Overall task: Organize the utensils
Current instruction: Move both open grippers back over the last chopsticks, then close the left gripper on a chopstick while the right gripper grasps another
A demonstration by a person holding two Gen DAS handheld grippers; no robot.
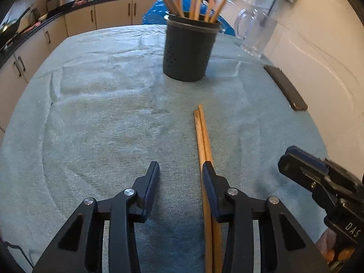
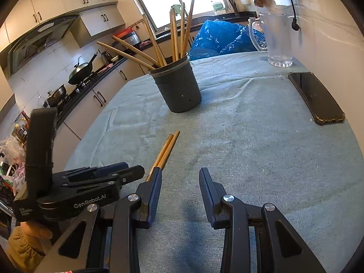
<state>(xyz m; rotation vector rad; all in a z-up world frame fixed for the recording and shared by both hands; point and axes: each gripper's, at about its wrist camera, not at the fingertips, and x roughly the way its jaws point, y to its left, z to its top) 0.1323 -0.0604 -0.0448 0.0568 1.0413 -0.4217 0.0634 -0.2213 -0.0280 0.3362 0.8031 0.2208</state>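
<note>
Left gripper [image 1: 180,168] fingers spread wide, empty; the right-hand finger [image 1: 210,182] lies against a pair of loose chopsticks [image 1: 201,132] flat on the desk [image 1: 102,113], well short of the dark perforated utensil holder [image 1: 188,52]. Right gripper [image 2: 180,175] fingers likewise released, holding nothing, low over the cloth. The holder stands upright with several chopsticks [image 2: 175,34] inside.

chopsticks [image 1: 203,136]: tan wood | holder [image 1: 190,47]: dark grey, dotted holes | cloth [image 1: 102,113]: pale green | phone [image 2: 316,97]: black
</note>
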